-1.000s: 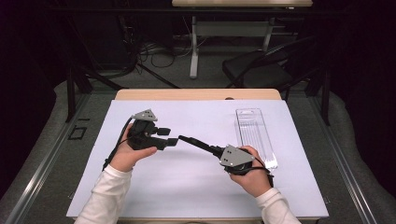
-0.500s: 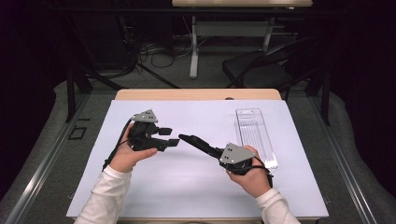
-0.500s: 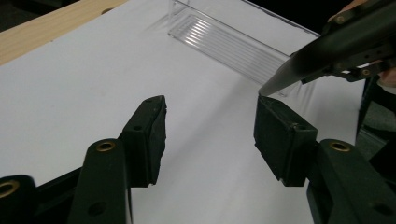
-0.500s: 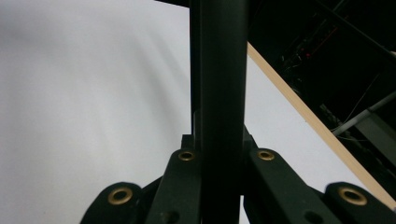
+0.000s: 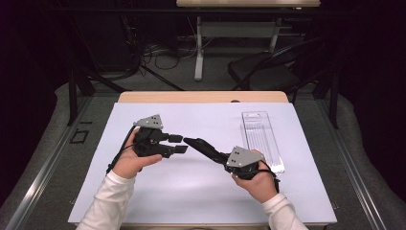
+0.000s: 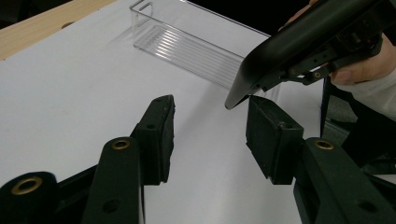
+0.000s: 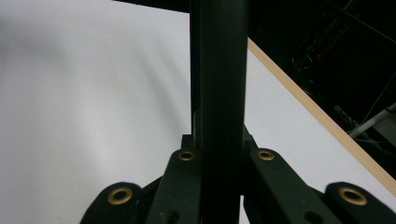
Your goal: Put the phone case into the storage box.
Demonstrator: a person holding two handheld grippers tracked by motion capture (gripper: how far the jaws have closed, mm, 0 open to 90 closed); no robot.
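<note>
Right gripper (image 5: 218,155): my jaws are clamped on one long black flat bar (image 5: 201,146), pads pressing both its sides. In the right gripper view the bar (image 7: 218,93) runs straight out from between the jaws and off the top edge.

Left gripper (image 5: 177,143): jaws part open and have just been closing. Nothing is pinched. In the left gripper view the bar's free tip (image 6: 233,100) hangs just above one of my pads (image 6: 271,135); can't tell if it touches. The other pad (image 6: 156,135) is well apart from it.

Count: two grippers, one bar, one clear tray (image 5: 261,139), one white sheet (image 5: 191,191) over the wooden table (image 5: 201,97).

Bar: held off the sheet near the middle of the table, between my two hands. From the high view its long axis runs diagonally, held end toward my right hand (image 5: 256,179), free end pointing up-left at the left gripper, slightly raised.

Tray: long clear plastic box with a ribbed floor, lying on the sheet just right of my right hand, long axis running away from me. I see nothing in it. In the left gripper view it (image 6: 187,46) sits behind the bar tip.

Left hand (image 5: 131,163) holds its gripper level, jaws aimed right.
</note>
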